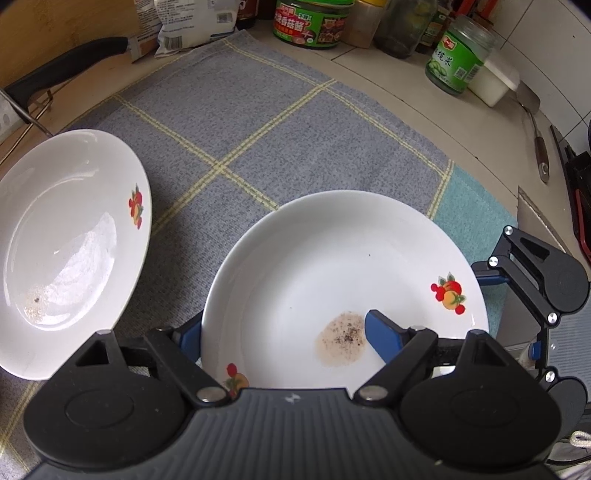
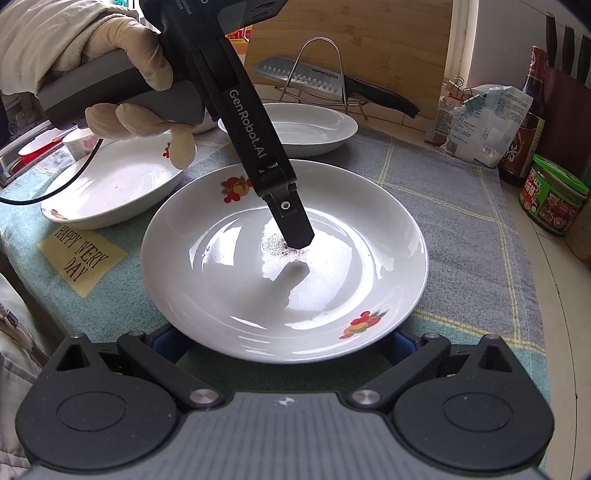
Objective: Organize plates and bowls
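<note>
A white plate (image 1: 332,258) with fruit decals and a brown peppery stain (image 1: 341,341) sits on the grey checked cloth (image 1: 240,122). My left gripper (image 1: 280,326) is open astride its near-left rim, one blue finger (image 1: 190,338) outside and the other (image 1: 384,339) inside by the stain. In the right wrist view, that inner finger (image 2: 295,229) touches the middle of the plate (image 2: 284,295). My right gripper (image 2: 284,345) is open at the plate's near rim, its fingertips hidden under the edge. A second decal plate (image 1: 70,251) lies to the left.
A gloved hand (image 2: 122,55) holds the left gripper. A decal plate (image 2: 114,184) and a plain white dish (image 2: 295,129) lie beyond the plate. A knife (image 2: 332,83) rests on a wire rack. Jars (image 1: 310,26) and a sauce bottle (image 2: 524,122) line the counter's back.
</note>
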Tool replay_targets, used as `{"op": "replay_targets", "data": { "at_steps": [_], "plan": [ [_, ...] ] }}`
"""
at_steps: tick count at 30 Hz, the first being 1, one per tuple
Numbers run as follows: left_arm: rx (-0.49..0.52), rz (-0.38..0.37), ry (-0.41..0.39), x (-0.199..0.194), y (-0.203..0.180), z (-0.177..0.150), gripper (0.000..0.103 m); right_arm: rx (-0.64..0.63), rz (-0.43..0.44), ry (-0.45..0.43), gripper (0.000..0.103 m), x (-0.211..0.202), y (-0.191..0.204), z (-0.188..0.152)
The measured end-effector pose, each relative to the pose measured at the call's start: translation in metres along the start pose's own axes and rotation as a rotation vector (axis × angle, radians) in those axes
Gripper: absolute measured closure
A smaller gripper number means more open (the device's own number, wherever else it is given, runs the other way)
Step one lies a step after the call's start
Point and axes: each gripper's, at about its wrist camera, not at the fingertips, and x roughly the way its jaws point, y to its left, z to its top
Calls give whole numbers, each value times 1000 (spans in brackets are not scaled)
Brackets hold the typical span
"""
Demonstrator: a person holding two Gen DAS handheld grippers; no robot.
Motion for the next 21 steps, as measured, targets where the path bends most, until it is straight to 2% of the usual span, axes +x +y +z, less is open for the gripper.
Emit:
{"op": "replay_targets", "data": {
  "at_steps": [21],
  "plan": [
    [-14,-17,-41,-14,-1,7,17,-11,-39,6,0,-12,-4,7]
  ]
}}
